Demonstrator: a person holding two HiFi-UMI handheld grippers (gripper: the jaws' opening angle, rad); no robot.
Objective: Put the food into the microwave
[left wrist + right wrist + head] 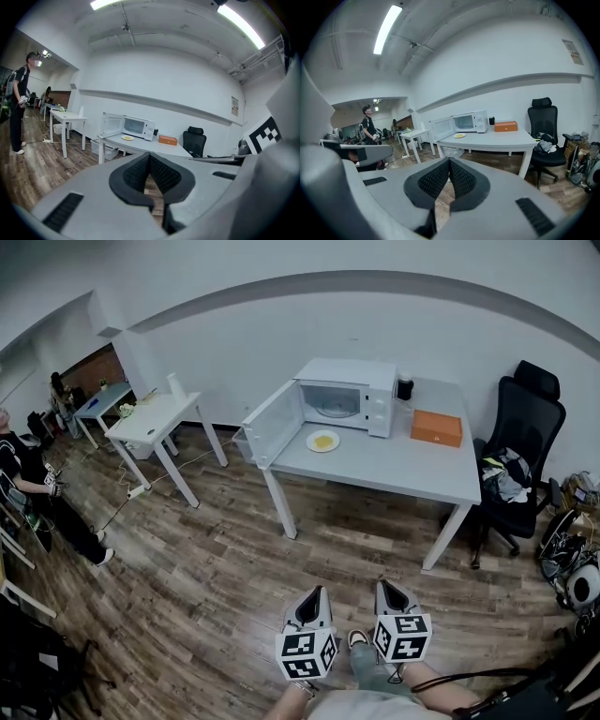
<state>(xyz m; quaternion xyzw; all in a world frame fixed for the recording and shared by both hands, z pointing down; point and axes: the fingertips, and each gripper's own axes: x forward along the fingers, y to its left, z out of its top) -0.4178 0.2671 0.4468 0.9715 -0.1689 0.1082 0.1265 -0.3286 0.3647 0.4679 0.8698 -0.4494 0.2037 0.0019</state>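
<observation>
Gripper on left point(149, 155) closed, right gripper point(449, 161) closed

At the bottom centre of the head view, the left gripper point(316, 594) and the right gripper point(388, 587) are shown as grey shells. Each is topped with a white cube point(307, 653) printed with black square markers. The jaws are lined with black ribbed pads point(164, 176).
</observation>
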